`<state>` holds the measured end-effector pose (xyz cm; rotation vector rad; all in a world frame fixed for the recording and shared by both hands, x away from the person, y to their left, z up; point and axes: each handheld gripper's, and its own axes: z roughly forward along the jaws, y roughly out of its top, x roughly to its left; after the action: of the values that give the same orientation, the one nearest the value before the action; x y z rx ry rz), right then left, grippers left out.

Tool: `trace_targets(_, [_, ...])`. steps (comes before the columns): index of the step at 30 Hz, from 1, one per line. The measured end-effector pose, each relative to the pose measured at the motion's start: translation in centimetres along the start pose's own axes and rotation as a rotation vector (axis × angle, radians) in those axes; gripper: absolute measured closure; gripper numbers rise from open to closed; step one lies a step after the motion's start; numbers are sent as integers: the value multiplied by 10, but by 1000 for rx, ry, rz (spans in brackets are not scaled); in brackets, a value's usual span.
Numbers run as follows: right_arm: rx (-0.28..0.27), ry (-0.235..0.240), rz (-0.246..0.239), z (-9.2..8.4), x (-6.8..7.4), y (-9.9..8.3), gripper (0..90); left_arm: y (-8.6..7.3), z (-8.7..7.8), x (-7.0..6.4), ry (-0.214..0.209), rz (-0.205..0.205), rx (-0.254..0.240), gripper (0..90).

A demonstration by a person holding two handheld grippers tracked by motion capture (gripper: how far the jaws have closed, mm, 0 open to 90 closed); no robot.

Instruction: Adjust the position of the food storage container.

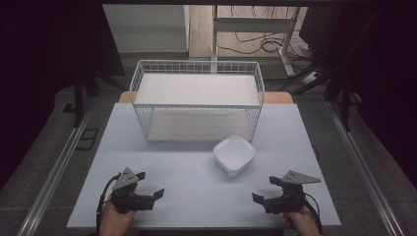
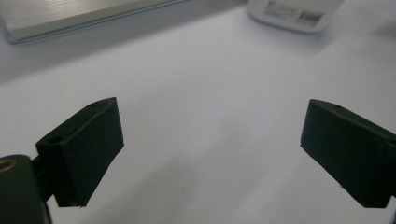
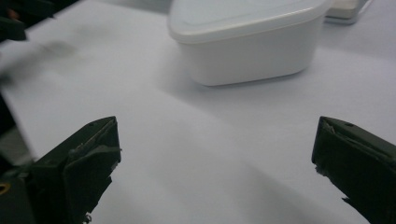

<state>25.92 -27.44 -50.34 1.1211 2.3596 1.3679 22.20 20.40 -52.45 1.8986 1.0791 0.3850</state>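
Lying ahead of both wide-open, empty grippers' jaws — white lidded container [image 1: 234, 155] — untouched, nearer right gripper [image 1: 266, 189].

The high view looks forward and down over the whole table [image 1: 196, 196] from the person's side. Each gripper view rides low and close to the tabletop, facing along its jaws towards the middle. All three share the white box [image 1: 234, 155], far in the left gripper view, near in the right

White wire basket [image 1: 196, 101] on the pale table [image 1: 172, 172], cables behind.
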Motion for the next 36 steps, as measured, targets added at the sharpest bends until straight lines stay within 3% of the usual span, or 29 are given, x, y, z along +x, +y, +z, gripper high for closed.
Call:
trace_targets(3, [11,-14,-22,3,-1,-2,0,-1,3,1,2,1,8,43])
trace_targets(5, [15,-26,-30,4,-2,-3,0,-1,6,0,18,22,19,41])
trace_targets(10, [61,-59,-35,5,-4,-3,0,-1,10,-6,42,91,39,36])
trace_targets(12, [43,-60,-18,3,-6,-1,0,-1,12,-9,53,138,47,29])
trace_targets(14, [28,-57,2,1,-7,1,0,-1,12,-9,61,151,48,24])
trace_targets(19, [45,-54,16,2,-9,1,0,-1,11,-6,55,132,39,22])
trace_targets(25, [112,-64,-2,8,-7,5,0,-2,11,-4,51,110,39,21])
trace_targets(29, [112,-95,-13,9,-7,13,95,-2,11,-5,56,119,36,23])
trace_targets(32, [68,-75,33,8,-16,22,233,-1,11,-6,61,130,36,23])
trace_targets(36, [27,-93,64,5,-27,30,385,-1,11,-6,69,131,38,23])
